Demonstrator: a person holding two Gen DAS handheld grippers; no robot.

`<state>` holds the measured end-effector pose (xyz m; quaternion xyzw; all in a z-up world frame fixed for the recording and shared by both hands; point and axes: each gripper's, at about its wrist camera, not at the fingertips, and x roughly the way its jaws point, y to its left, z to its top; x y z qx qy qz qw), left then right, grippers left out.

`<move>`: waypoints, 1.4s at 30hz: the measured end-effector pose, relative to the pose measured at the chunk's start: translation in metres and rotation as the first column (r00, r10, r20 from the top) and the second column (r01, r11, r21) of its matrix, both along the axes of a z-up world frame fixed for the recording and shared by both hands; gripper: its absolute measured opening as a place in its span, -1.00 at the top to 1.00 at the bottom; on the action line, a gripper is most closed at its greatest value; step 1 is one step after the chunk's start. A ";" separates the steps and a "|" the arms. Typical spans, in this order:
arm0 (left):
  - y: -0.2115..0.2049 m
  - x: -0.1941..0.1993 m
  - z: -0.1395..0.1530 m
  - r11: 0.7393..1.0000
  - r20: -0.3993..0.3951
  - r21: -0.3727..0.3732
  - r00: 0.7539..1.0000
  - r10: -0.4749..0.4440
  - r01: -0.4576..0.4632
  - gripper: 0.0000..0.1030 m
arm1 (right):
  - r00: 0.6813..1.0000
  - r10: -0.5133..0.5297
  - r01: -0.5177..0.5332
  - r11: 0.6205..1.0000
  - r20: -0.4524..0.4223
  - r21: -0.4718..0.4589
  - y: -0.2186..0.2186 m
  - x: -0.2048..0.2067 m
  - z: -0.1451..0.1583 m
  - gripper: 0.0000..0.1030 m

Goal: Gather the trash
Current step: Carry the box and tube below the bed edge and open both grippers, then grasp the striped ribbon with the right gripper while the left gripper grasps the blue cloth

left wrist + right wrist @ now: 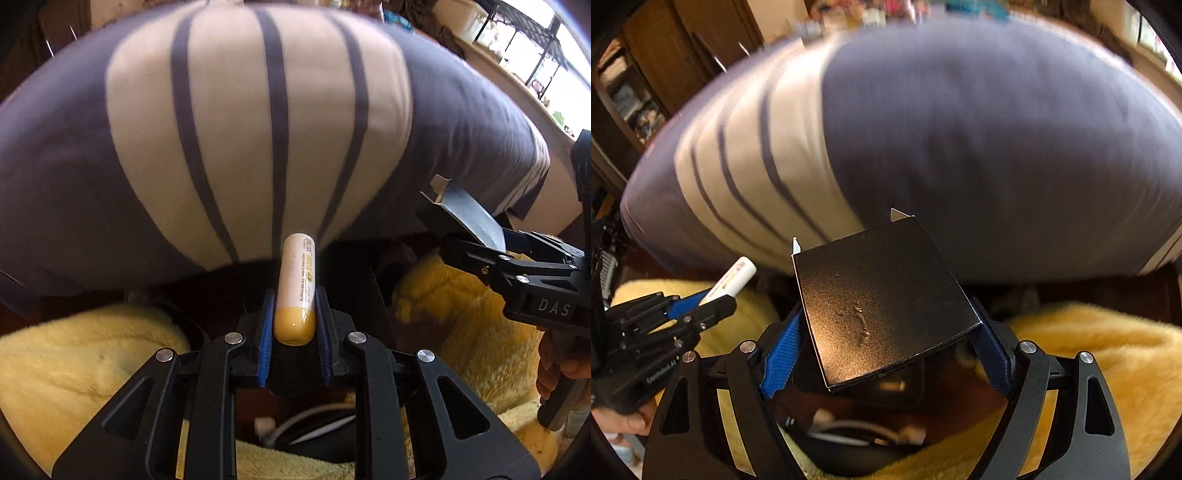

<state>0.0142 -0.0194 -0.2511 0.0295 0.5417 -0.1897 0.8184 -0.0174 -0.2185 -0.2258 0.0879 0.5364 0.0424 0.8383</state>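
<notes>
Left hand-held gripper (293, 325) clamps tube (298, 280) — right hand-held gripper (886, 332) grips tilted black box (882, 314).

the left gripper (294, 325) clamps a white tube (297, 280) with a yellow cap between its blue pads, tube pointing at a striped bed cover (236, 129). at right, the right gripper (480, 243) holds a black box (467, 212) above a yellow fleece blanket (74, 365).

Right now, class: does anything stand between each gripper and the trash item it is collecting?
Nothing does. The left gripper is already shut on the white and yellow tube, and the right gripper on the black cardboard box.
</notes>
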 end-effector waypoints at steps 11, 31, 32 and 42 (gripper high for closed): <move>-0.021 0.006 -0.077 0.998 -0.205 0.020 0.977 -0.061 0.066 0.62 | 0.984 0.012 -0.007 1.000 -0.178 0.028 0.011 0.017 -0.066 -0.62; -0.010 0.014 -0.035 0.999 -0.090 0.038 0.995 -0.031 0.034 -0.17 | 0.995 -0.018 0.021 0.999 -0.095 0.028 0.002 0.024 -0.029 -0.79; -0.007 0.015 -0.027 0.999 -0.066 0.037 0.997 -0.029 0.031 -0.25 | 0.997 -0.024 0.026 0.999 -0.069 0.019 0.000 0.023 -0.020 -0.79; 0.004 0.027 0.068 0.998 0.190 0.045 0.982 0.023 -0.032 -0.52 | 0.964 -0.079 0.099 0.993 0.254 -0.068 -0.025 0.021 0.077 -0.81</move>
